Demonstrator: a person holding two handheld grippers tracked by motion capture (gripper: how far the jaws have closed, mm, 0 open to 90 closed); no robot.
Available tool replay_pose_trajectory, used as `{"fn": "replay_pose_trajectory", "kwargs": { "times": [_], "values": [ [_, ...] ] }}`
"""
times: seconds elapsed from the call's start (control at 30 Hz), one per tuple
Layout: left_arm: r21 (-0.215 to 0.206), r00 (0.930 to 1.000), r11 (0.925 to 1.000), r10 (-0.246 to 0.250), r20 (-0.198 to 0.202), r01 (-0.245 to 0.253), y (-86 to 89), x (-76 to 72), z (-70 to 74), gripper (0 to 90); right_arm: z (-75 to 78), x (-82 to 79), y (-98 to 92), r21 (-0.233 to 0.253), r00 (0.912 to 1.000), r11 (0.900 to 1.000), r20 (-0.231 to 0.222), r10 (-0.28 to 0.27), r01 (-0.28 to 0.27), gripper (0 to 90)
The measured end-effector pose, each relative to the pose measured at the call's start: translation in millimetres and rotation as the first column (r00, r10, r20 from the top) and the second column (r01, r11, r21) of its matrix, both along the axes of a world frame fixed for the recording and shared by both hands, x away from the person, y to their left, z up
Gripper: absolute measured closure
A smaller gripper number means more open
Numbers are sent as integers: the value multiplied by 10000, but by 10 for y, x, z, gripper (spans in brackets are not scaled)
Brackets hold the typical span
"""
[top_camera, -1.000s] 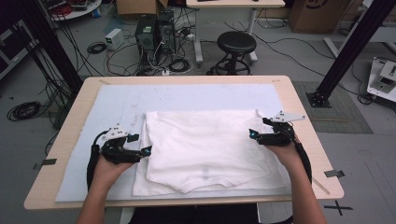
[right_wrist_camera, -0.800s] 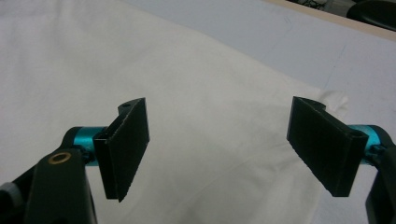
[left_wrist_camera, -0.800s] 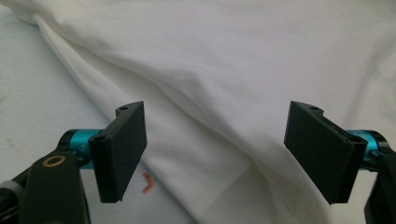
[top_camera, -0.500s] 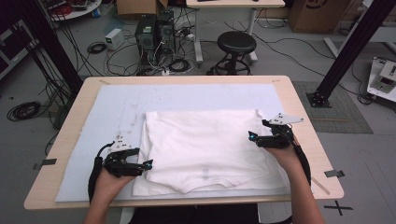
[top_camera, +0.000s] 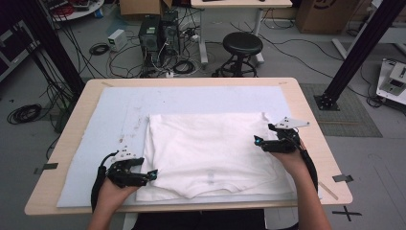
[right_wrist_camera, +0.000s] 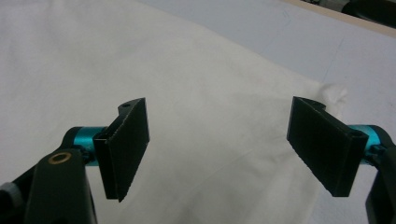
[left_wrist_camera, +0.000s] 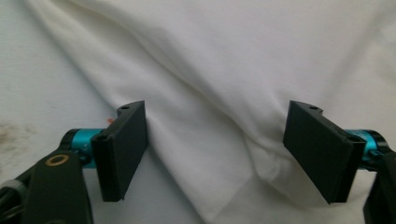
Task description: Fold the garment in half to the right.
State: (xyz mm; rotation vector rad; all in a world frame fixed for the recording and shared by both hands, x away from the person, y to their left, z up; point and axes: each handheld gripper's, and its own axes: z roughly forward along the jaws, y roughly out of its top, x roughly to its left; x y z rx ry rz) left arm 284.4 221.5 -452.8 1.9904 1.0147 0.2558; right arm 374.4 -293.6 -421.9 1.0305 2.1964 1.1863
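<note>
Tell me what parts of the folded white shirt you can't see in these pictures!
- Underside and inner layers of the folded white cotton shirt: high view, covered by its own top layer.
- Small grey mark near its front edge: high view, too small to read.
- Shirt's outline: left gripper view, cut off by the frame beyond the open left hand-held gripper.
- Near edge of the shirt: right gripper view, cut off by the frame below the open right hand-held gripper.

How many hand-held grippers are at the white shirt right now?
2. The left hand-held gripper sits at the near left edge of the white shirt, jaws open. The right hand-held gripper sits over the shirt's right side, jaws open too.
</note>
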Motion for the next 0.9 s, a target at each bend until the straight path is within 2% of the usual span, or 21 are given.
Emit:
{"fn": "replay_pose_trajectory", "kwargs": {
  "times": [0.07,0.1,0.23,0.3,0.33,0.4,0.47,0.57,0.63,0.7,0.77,0.83,0.9],
  "values": [
    [-336,9991,9988,-367,-191,361,-21,-25,-3,257,0,-1,-2,10,10000,10000,-20,-12,12,213],
    [-216,9984,9982,-554,-118,551,-73,-60,-3,259,0,2,-4,-3,10000,10000,23,-13,13,213],
    [-66,9975,9974,-713,0,713,-143,-112,-1,280,0,-1,-2,-9,10000,10000,24,-5,5,213],
    [-15,9960,9960,-891,83,891,-187,-143,-1,326,0,-2,-5,-9,10000,10000,20,-2,2,213],
    [145,9950,9951,-977,188,974,-208,-159,-1,356,0,-2,-5,-9,10000,10000,27,-2,2,213],
    [418,9958,9957,-845,357,830,-237,-190,0,395,3,-6,-9,2,10000,10000,9,-1,1,213],
    [354,9959,9963,-792,439,777,-252,-205,-5,475,5,-6,-16,-4,10000,10000,34,-37,37,213],
    [839,9951,9952,-578,797,510,-285,-236,-4,596,18,-2,-26,8,10000,10000,48,-41,41,213],
    [994,9934,9930,-720,890,631,-317,-240,6,692,39,5,-22,5,10000,10000,37,-26,26,213],
    [1074,9923,9912,-865,889,768,-342,-228,20,734,67,19,-8,-15,10000,10000,77,13,-13,213],
    [970,9913,9909,-1017,842,934,-344,-207,35,770,129,39,36,-124,9996,9997,188,217,-215,213],
    [283,9904,9935,-1119,812,1099,-321,-187,51,776,156,44,59,-145,9993,9994,205,306,-303,213],
    [-581,9881,9891,-1308,810,1356,-283,-176,64,783,239,85,133,-190,9980,9983,291,558,-553,213]
  ]
}}
